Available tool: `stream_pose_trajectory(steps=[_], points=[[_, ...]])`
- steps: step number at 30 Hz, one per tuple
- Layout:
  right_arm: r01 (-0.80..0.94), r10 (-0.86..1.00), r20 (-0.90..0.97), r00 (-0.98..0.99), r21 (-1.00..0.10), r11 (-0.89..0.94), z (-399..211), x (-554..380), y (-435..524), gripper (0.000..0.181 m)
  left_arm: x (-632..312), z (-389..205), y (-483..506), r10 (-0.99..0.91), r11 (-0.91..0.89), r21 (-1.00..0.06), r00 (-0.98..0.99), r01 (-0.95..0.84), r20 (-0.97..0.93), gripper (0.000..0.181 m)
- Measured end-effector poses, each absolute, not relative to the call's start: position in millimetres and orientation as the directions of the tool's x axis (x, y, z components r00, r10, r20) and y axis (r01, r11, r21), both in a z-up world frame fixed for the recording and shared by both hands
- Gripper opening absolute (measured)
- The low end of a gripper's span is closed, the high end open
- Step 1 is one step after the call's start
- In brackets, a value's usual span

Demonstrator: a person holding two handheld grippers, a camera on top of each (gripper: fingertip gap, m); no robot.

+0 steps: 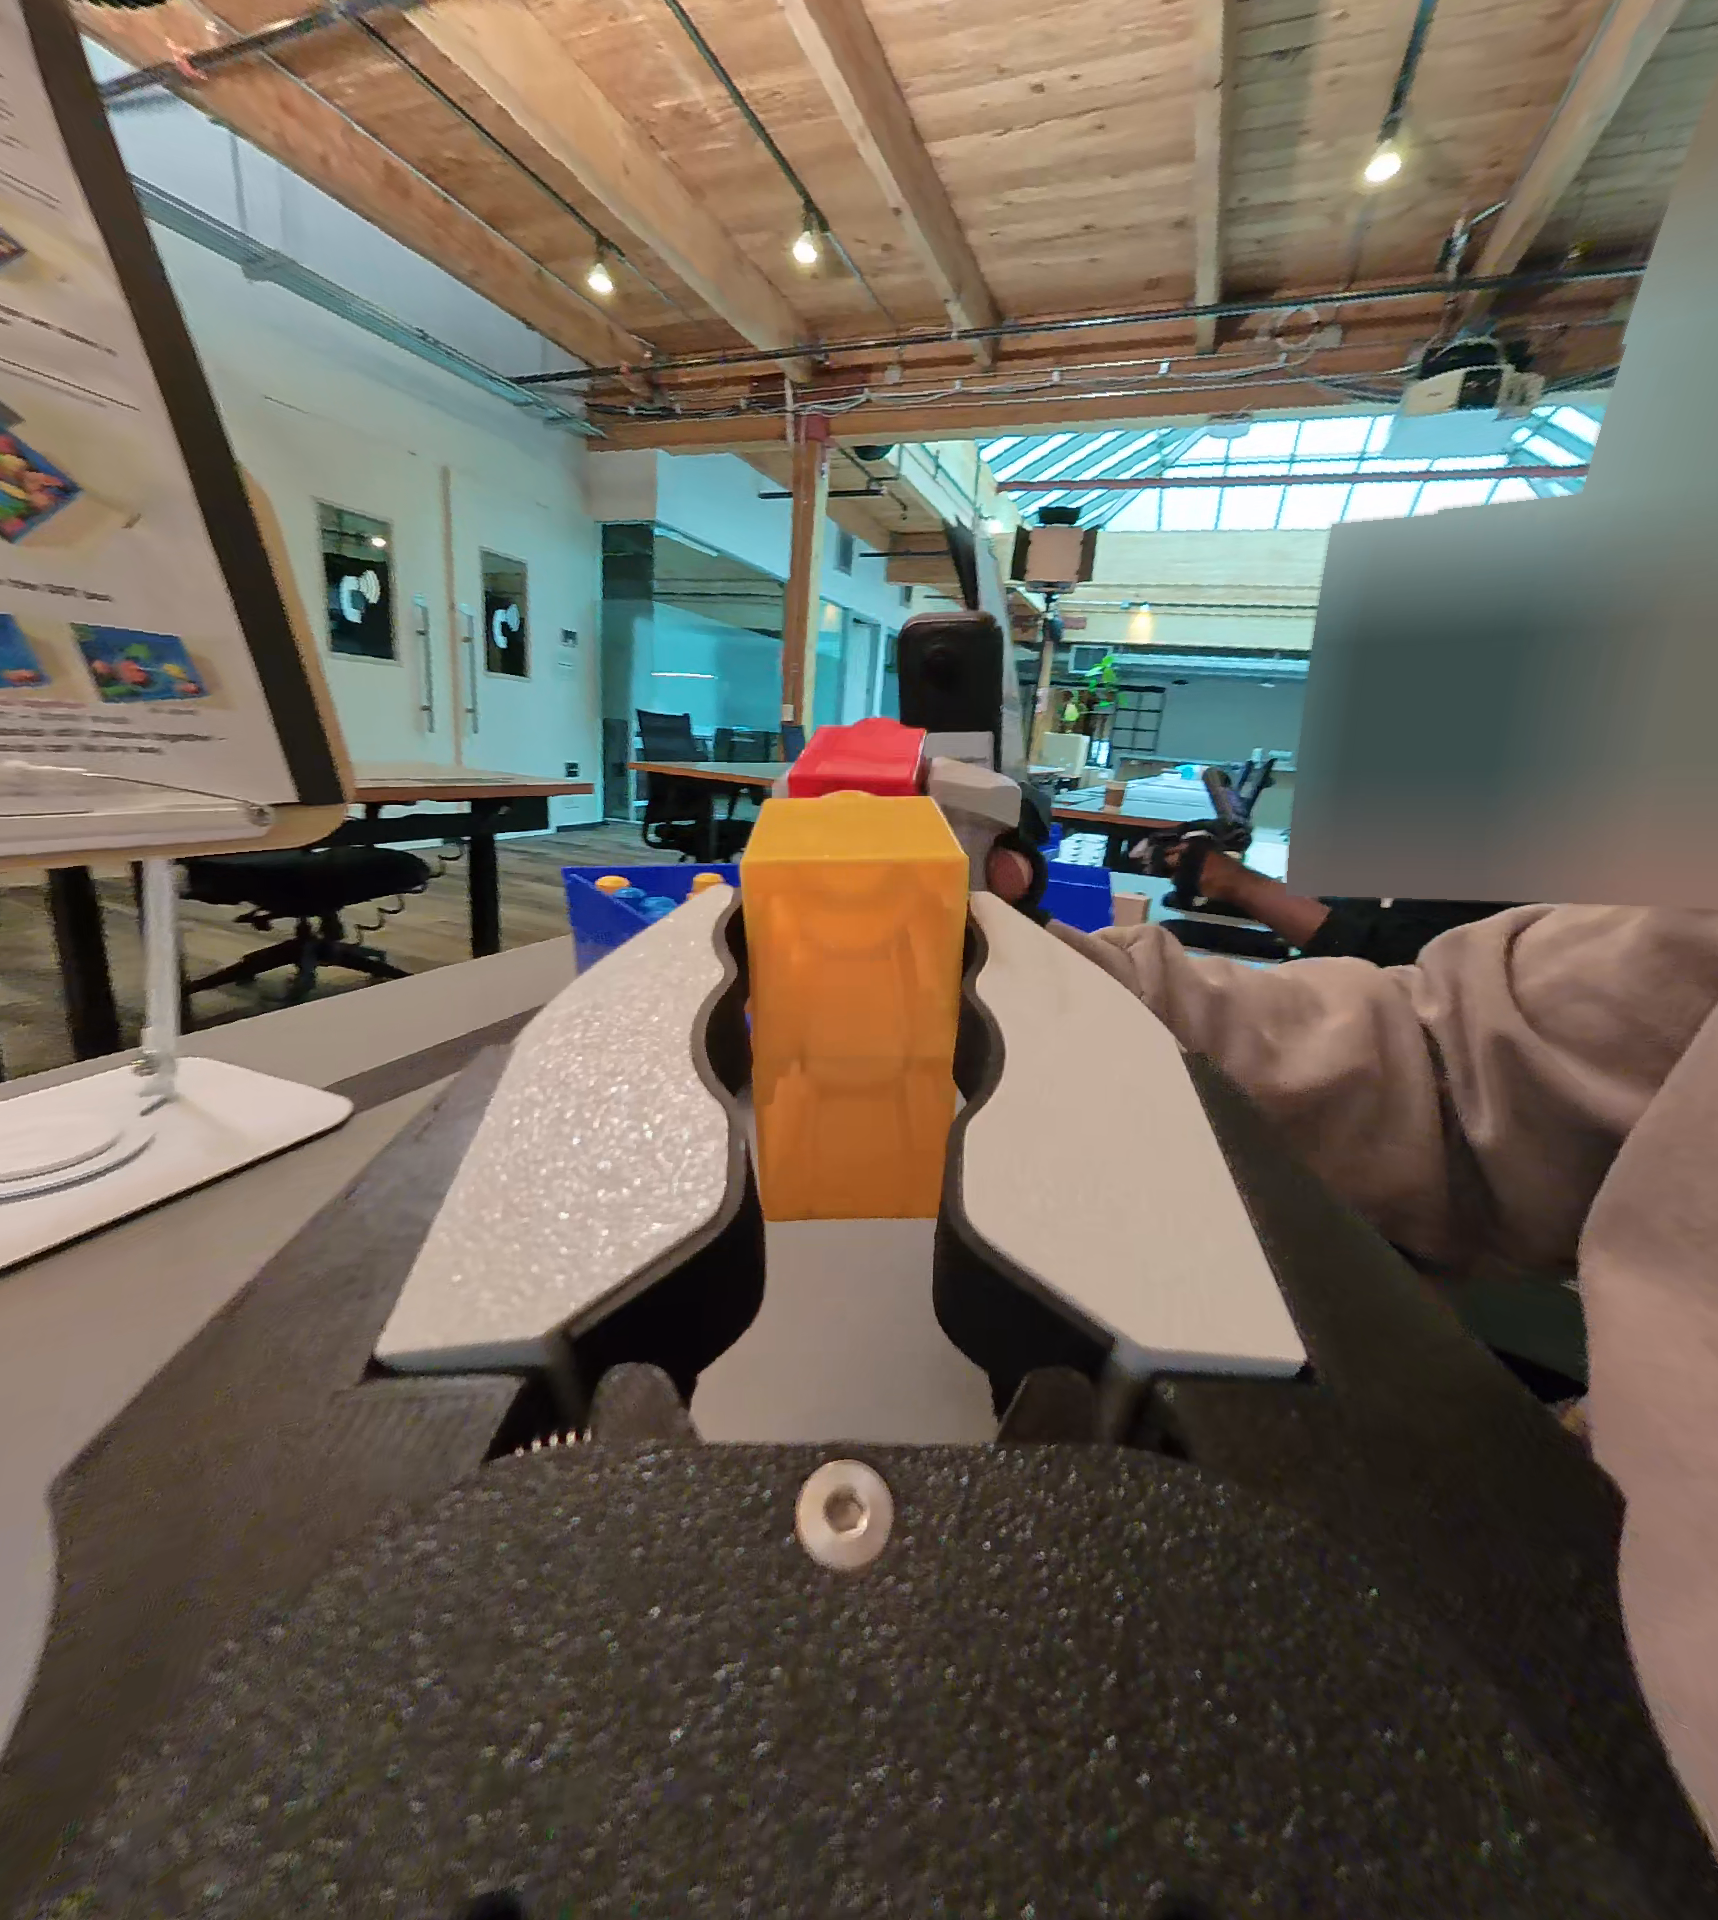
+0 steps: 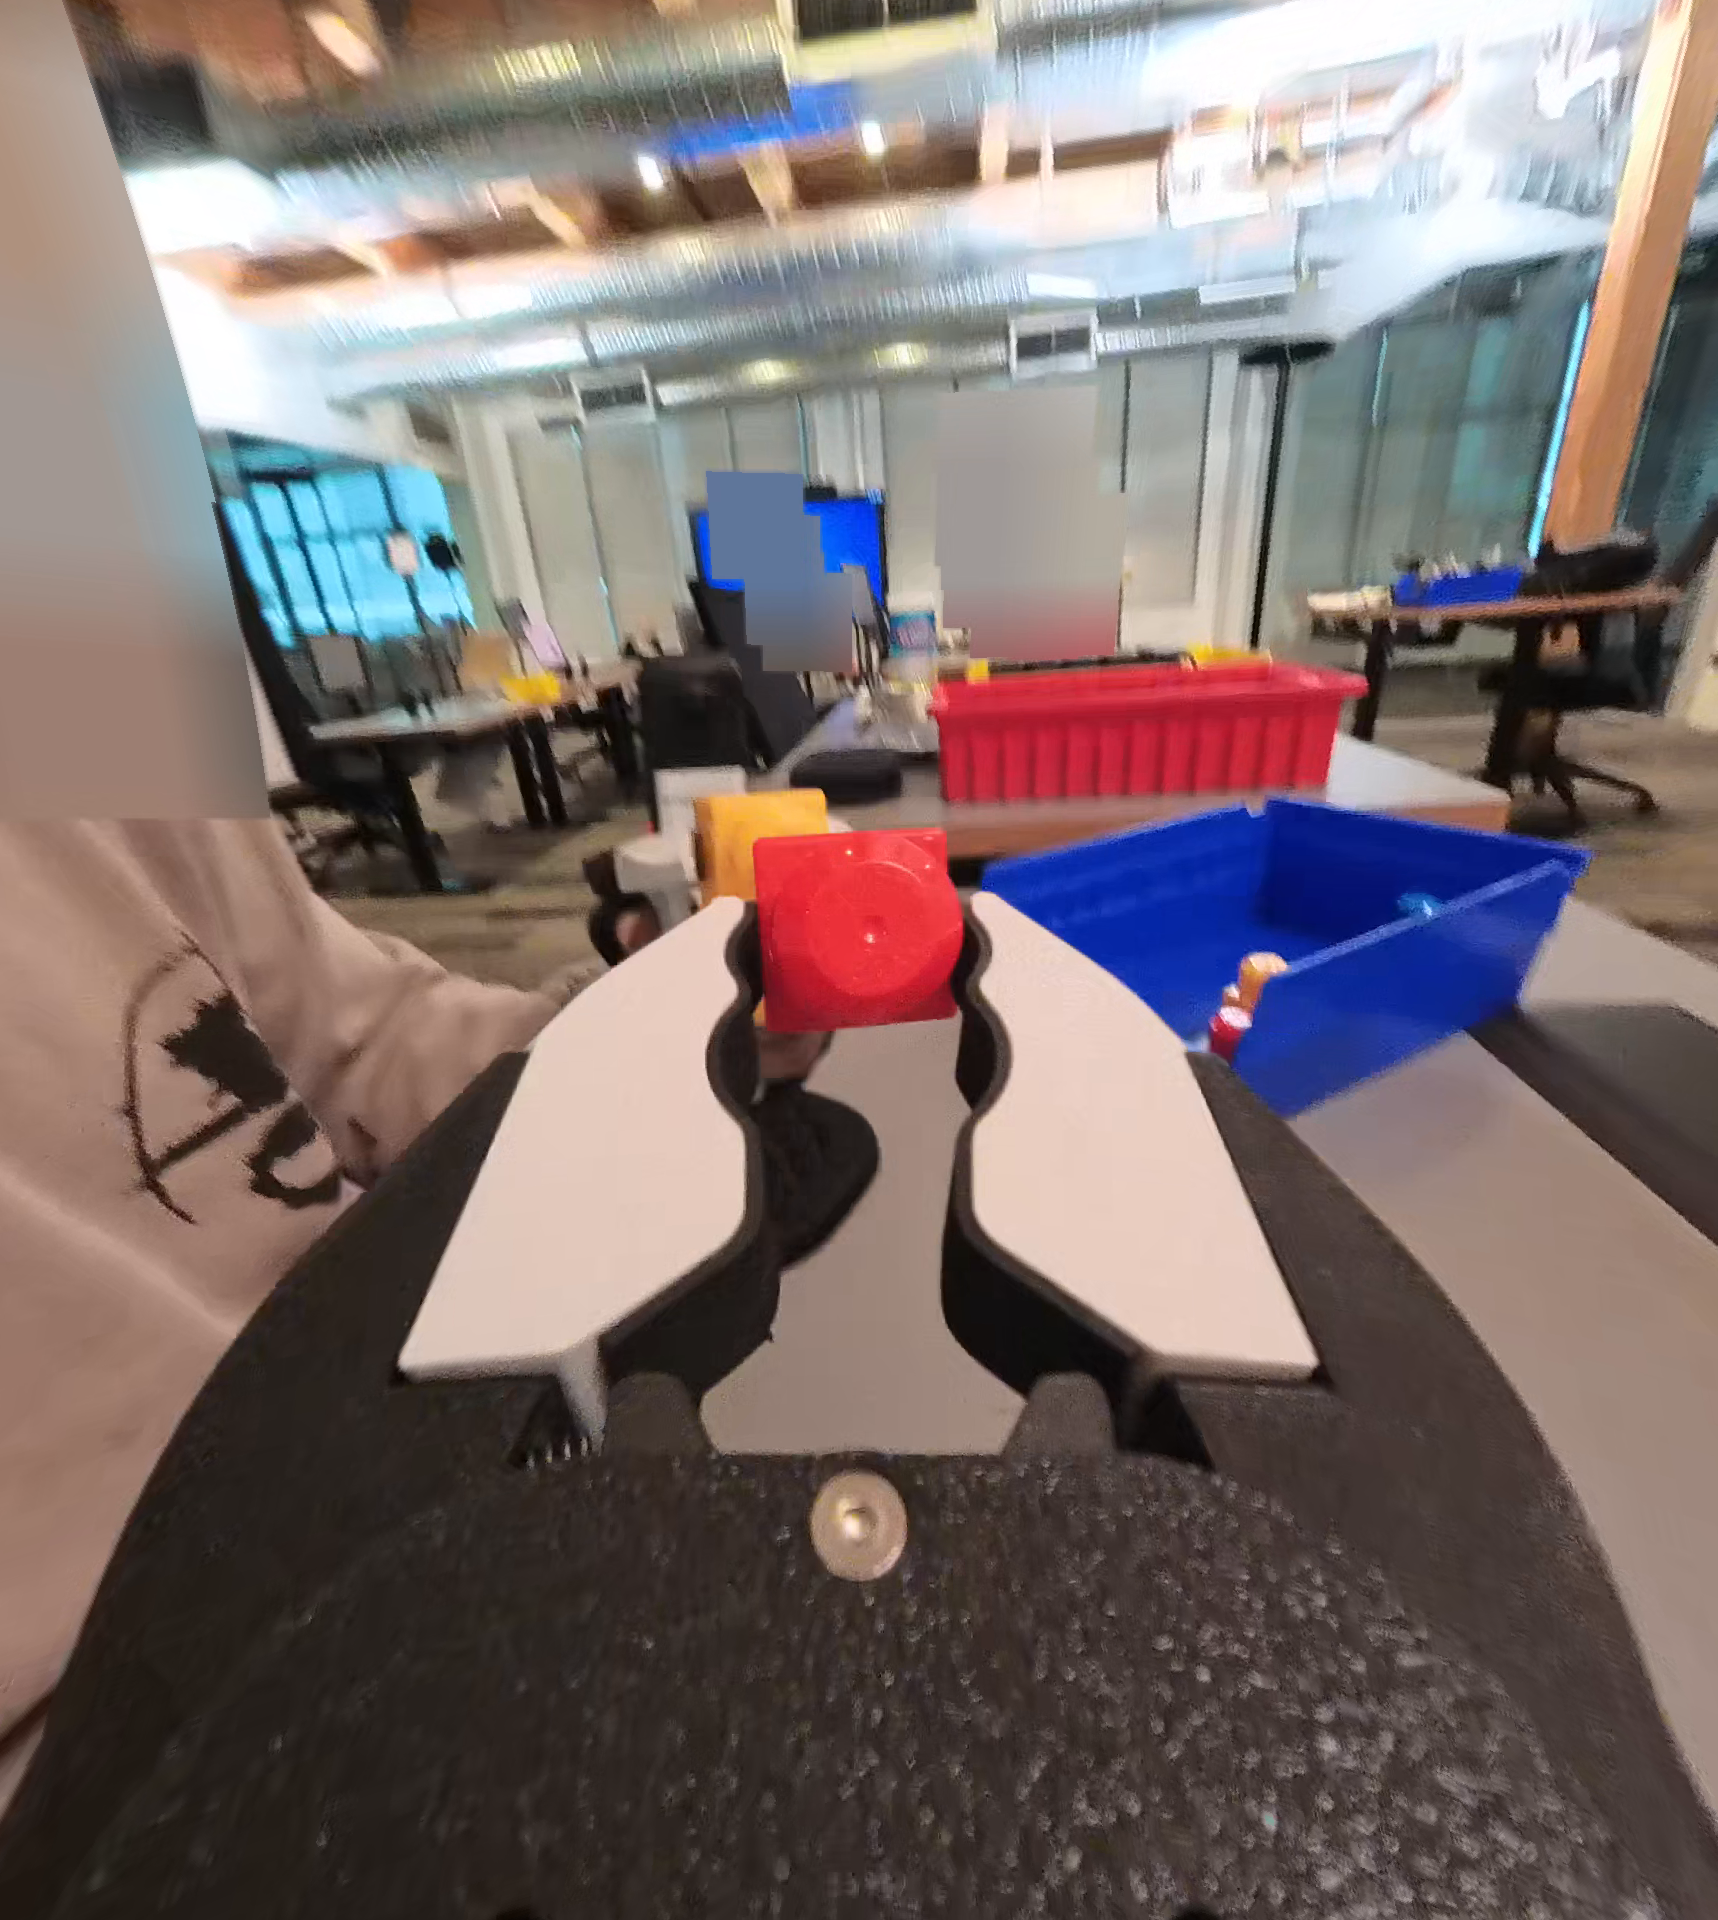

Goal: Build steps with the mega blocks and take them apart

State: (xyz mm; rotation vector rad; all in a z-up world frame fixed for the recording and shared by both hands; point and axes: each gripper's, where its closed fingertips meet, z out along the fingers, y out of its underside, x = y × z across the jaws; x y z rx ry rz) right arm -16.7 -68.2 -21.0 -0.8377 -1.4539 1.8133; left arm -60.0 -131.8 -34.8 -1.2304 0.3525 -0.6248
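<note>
1. Nearest us in the left wrist view, our left gripper (image 1: 853, 1023) is clamped on the orange block stack (image 1: 853, 1003), which looks like two or three single-stud blocks pressed together; the grey fingers (image 1: 606, 1091) pinch its flat side walls.
2. Our right gripper (image 2: 860, 966) is closed on the red block (image 2: 860, 930), its round stud facing the camera, held at the fingertips.
3. Both are in the air above the grey tabletop (image 2: 1520, 1351), and the red block meets the far end of the orange stack.
4. We judge these blocks light, rigid, hollow plastic, a little slick; gripping the flat sides well away from the joint should let us pull or twist them apart.
5. Farther off, the blue bin (image 2: 1374, 997) sits toward the tabletop's far edge with a few loose blocks inside.
</note>
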Motion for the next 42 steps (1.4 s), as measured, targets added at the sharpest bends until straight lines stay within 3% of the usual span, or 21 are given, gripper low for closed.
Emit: stream_pose_trajectory(steps=[7,19,26,34,42], points=[[-0.147,0.743,-0.105,-0.661,-0.953,-0.265,-19,-7,-103,0.035,-31,-38,-130,-0.689,0.155,-0.953,0.72,0.262,0.086,0.036],[0.064,0.776,-0.079,-0.626,-0.997,-0.05,-74,-14,-115,0.035,-22,-63,-129,-0.725,0.056,-0.991,0.687,0.122,0.044,0.036],[0.051,0.804,0.016,-0.594,-0.997,0.058,-86,-3,-116,0.035,-11,-76,-130,-0.755,0.055,-0.997,0.656,0.056,-0.005,0.037],[-0.005,0.839,-0.056,-0.542,-0.998,-0.07,-70,13,-113,0.037,-10,-60,-137,-0.762,0.112,-0.98,0.647,0.164,0.021,0.037],[-0.07,0.862,-0.082,-0.501,-0.989,-0.134,-65,31,-117,0.031,8,-76,-139,-0.785,0.054,-0.995,0.62,0.088,0.012,0.036]])
